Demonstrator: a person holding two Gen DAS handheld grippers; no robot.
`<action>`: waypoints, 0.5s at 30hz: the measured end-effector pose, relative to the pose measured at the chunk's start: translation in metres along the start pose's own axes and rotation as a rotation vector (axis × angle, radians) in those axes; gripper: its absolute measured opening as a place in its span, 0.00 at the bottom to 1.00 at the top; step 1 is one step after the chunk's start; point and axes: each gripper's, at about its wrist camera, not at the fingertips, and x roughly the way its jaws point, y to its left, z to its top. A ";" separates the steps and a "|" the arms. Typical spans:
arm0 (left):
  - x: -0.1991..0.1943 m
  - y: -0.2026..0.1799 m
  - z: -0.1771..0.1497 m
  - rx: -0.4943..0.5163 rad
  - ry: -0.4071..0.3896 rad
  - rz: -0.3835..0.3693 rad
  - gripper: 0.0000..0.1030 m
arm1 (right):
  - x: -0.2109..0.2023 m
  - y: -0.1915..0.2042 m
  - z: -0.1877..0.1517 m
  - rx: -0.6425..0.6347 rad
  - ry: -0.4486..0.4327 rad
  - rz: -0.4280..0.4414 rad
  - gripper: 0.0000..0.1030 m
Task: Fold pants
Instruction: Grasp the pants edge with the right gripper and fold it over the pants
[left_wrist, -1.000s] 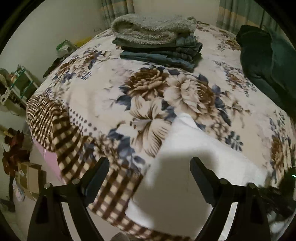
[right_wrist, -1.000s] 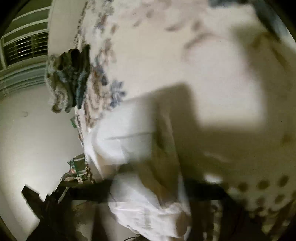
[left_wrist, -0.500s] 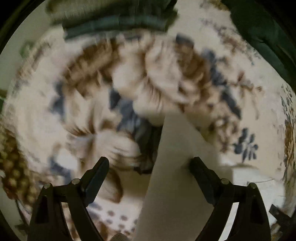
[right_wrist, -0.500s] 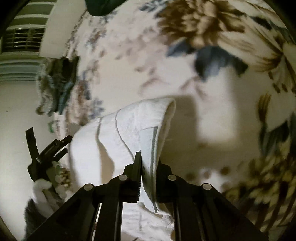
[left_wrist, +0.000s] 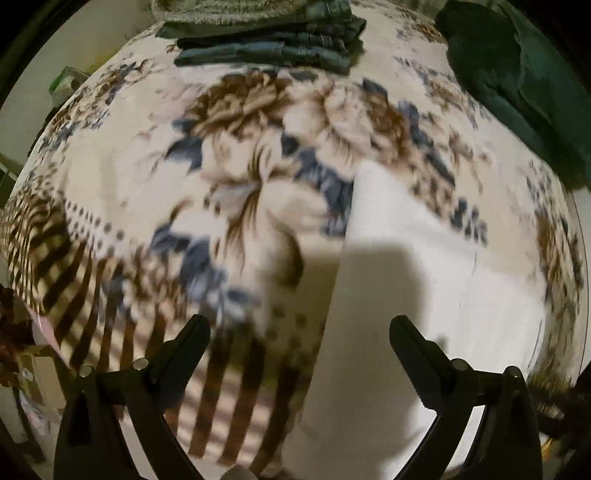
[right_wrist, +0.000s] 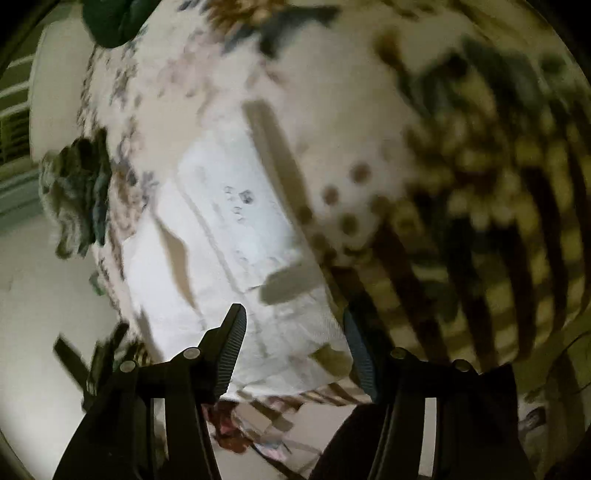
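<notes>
- White pants (left_wrist: 399, 295) lie on the floral bedspread (left_wrist: 147, 177), near the bed's edge, long axis running away from me.
- My right gripper (right_wrist: 293, 343): jaws opening over them, nothing pinched.
- My left gripper (left_wrist: 299, 347): wide open, straddling the pants' left edge, empty.
- Folded clothes stack (left_wrist: 266, 40) well beyond.

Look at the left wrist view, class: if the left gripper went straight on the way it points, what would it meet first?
Probably the left edge of the white pants on the bedspread. The left gripper is open with nothing between its jaws, though blur leaves depth unclear.
</notes>
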 end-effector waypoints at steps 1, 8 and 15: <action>0.004 0.001 -0.007 0.004 0.020 0.000 0.97 | -0.001 -0.001 -0.003 0.003 -0.030 -0.016 0.12; 0.008 0.004 -0.021 0.027 0.087 -0.082 0.97 | -0.049 0.014 -0.053 0.001 -0.192 -0.021 0.09; 0.009 0.004 -0.022 0.084 0.108 -0.116 0.97 | -0.031 -0.012 -0.073 -0.018 -0.079 -0.121 0.10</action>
